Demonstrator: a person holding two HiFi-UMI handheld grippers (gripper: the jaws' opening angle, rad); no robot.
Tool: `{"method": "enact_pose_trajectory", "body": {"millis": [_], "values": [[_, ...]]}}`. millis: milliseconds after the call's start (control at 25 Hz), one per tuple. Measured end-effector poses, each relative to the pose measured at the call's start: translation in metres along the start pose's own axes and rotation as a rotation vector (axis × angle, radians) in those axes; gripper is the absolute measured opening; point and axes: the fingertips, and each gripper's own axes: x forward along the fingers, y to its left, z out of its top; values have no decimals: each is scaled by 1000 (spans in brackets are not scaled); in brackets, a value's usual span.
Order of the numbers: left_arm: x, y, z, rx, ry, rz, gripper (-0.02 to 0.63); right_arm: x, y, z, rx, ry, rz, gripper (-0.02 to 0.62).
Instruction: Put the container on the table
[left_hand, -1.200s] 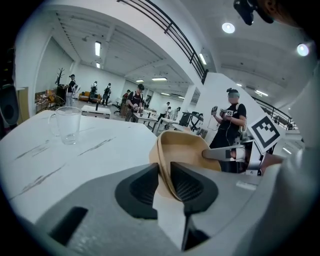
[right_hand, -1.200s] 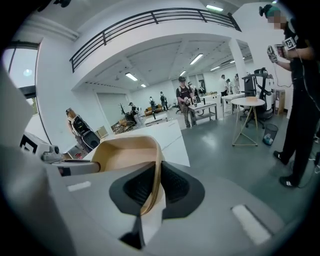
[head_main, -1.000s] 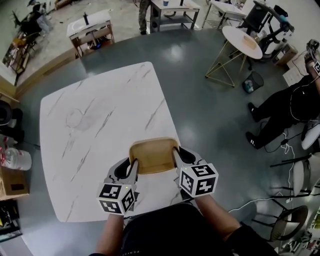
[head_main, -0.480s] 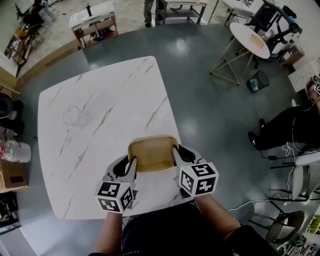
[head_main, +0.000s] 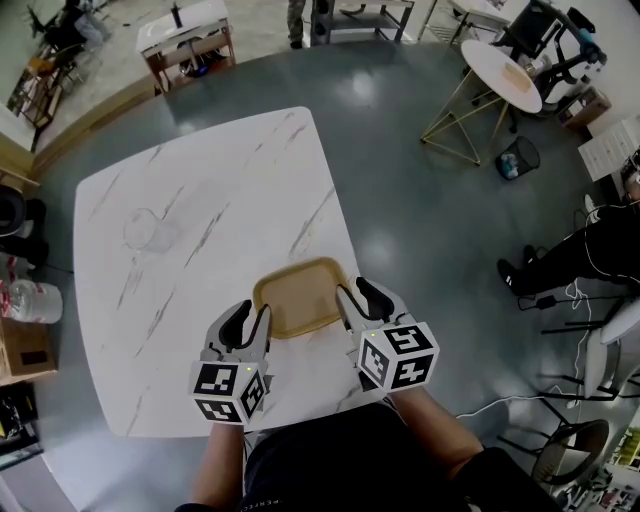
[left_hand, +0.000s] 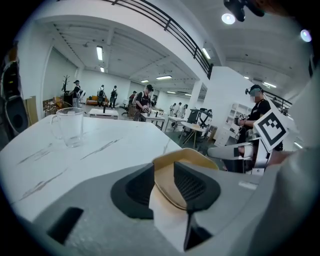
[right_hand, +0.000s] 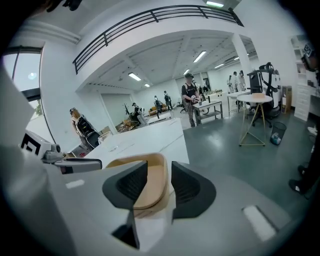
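We look along the right gripper (right_hand: 159, 169), whose two dark jaws are opening at the lower centre of the frame. The rim of the tan container (right_hand: 154, 189) lies between them, with the pads off it. The container sits on the white marble table (right_hand: 150, 136). Grey floor (right_hand: 225, 145) fills the right, with a round table (right_hand: 260, 98) at the far right.

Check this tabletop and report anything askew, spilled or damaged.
Nothing stands out. The container lies flat on the table, intact and empty; the glass mug stands upright. The left gripper and right gripper are opening their jaws, the container's rim between them.
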Motion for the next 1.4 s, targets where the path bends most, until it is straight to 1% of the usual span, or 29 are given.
{"method": "enact_pose_trajectory", "body": {"millis": [120, 280, 600, 720, 840, 1000, 1400], "values": [[-3, 0, 0, 9, 3, 0, 100, -4, 1, 0, 4, -3, 5, 125], [-10, 0, 1, 23, 5, 0, 81, -7, 5, -1, 4, -4, 14, 107], [-30, 4, 2, 24, -45, 12, -3, -24, 9, -7, -2, -24, -10, 80], [-37, 0, 0, 31, -51, 2, -3, -34, 9, -8, -12, -39, -37, 48], [-47, -5, -6, 30, -47, -14, -4, -45, 15, -10, -26, -49, -50, 2], [-59, -12, -13, 31, -55, -34, -5, -56, 24, -15, -42, -63, -55, 2], [-95, -24, -25, 54, -63, -67, -5, -87, 49, -28, -45, -96, -68, 1]]}}
